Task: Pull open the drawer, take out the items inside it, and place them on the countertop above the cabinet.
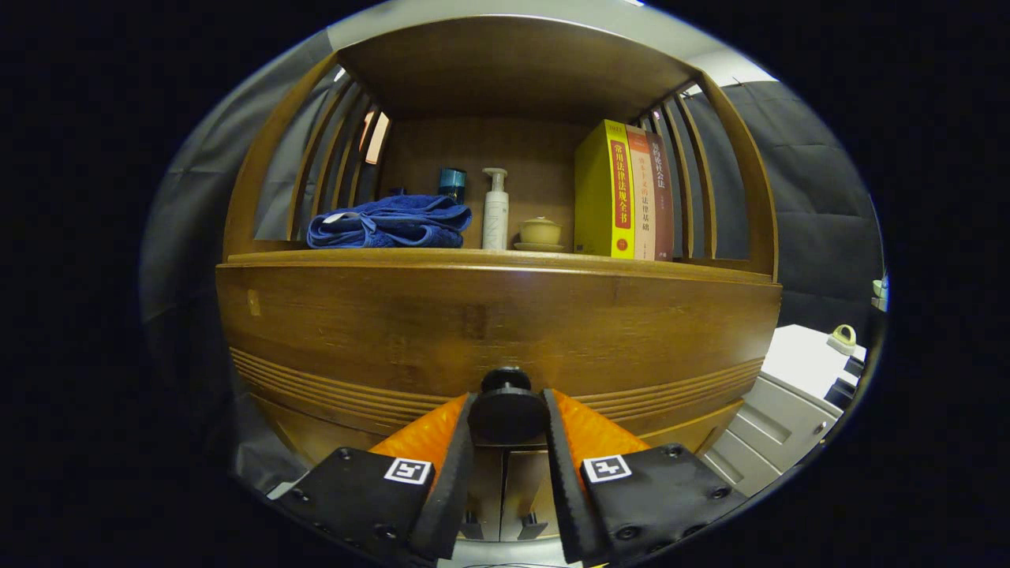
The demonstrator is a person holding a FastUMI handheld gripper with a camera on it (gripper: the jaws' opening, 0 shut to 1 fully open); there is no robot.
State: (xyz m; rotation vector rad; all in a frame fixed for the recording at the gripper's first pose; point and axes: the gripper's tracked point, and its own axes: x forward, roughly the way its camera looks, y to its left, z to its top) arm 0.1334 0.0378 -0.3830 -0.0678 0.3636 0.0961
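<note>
Countertop (pixel 552 256) front edge free, towel (pixel 390 222), bottle (pixel 495 211), bowl (pixel 540 232), books (pixel 623 193) crowd the back — slatted sides (pixel 331 150) closed

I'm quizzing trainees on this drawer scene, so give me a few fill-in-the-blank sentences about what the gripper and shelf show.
1. The gripper has its two fingers closed on the drawer's round ____.
2. On the countertop, the folded towel is ____ in colour.
3. The pump bottle stands between the towel and the small lidded ____.
4. The books stand ____ at the shelf's far end.

Missing words: knob; blue; cup; upright
</note>
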